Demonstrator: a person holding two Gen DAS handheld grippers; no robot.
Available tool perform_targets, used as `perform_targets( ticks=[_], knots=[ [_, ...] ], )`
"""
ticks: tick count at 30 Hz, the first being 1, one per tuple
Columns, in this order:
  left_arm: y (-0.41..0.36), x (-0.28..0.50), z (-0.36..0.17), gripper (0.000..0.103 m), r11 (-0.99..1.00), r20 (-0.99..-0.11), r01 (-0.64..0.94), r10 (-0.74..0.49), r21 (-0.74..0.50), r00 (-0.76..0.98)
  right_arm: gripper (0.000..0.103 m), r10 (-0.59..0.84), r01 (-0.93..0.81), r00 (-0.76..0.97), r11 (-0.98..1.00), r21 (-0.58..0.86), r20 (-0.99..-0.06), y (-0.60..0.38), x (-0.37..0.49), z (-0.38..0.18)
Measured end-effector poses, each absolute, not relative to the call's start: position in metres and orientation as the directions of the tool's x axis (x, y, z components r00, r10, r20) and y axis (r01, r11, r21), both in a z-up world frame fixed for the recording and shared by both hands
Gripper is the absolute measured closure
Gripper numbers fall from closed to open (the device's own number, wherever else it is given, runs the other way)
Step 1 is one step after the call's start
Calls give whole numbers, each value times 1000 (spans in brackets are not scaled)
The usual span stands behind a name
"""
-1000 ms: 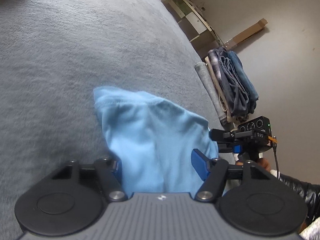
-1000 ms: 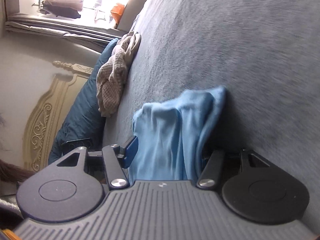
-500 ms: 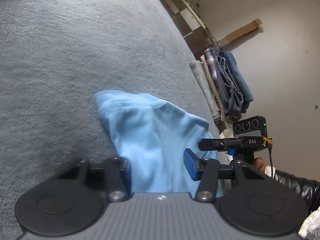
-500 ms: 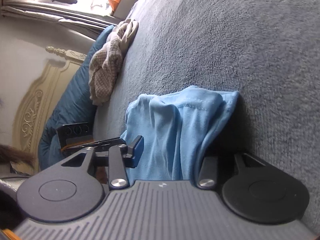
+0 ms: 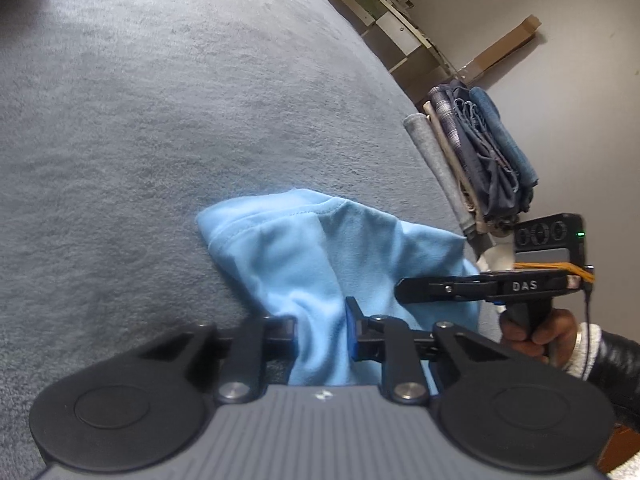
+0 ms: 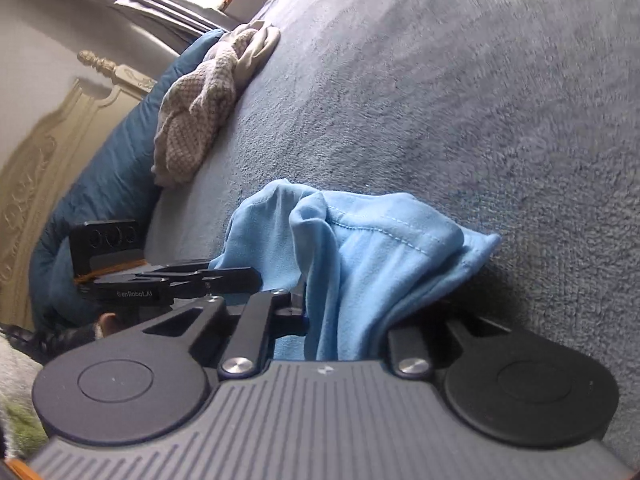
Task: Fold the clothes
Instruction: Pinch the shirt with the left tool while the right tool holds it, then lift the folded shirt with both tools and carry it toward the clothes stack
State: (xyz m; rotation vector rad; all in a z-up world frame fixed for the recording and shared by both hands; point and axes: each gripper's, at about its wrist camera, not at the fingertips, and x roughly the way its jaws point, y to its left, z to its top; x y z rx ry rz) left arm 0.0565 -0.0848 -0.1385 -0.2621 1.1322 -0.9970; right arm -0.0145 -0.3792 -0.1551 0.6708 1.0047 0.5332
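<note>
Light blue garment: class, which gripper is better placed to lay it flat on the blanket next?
Neither clearly: left gripper and right gripper each pinch the light blue garment, side by side above the grey blanket.

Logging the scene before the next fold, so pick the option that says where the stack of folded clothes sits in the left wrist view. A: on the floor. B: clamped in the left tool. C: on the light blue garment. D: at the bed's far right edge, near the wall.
D: the stack of folded clothes lies at the far right edge of the grey bed cover, apart from the light blue garment.
</note>
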Motion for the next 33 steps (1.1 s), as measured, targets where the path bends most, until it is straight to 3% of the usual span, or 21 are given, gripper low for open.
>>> perform_targets(
  ticks=[7,18,33],
  knots=[
    [-86,43,-124,91,609,-653,544,-744,-577,141,91,616,-134,486,753,644,-620,-369,-24,-140],
    [-90,10,-78,93,604,-618,613,-753,-510,227,92,568,-211,568,800,561,-596,-362,-56,-102],
    [-91,-42,6,93,546,-501,685,-814,-482,295,92,516,-260,716,822,507,-470,-368,-119,-29]
  ],
)
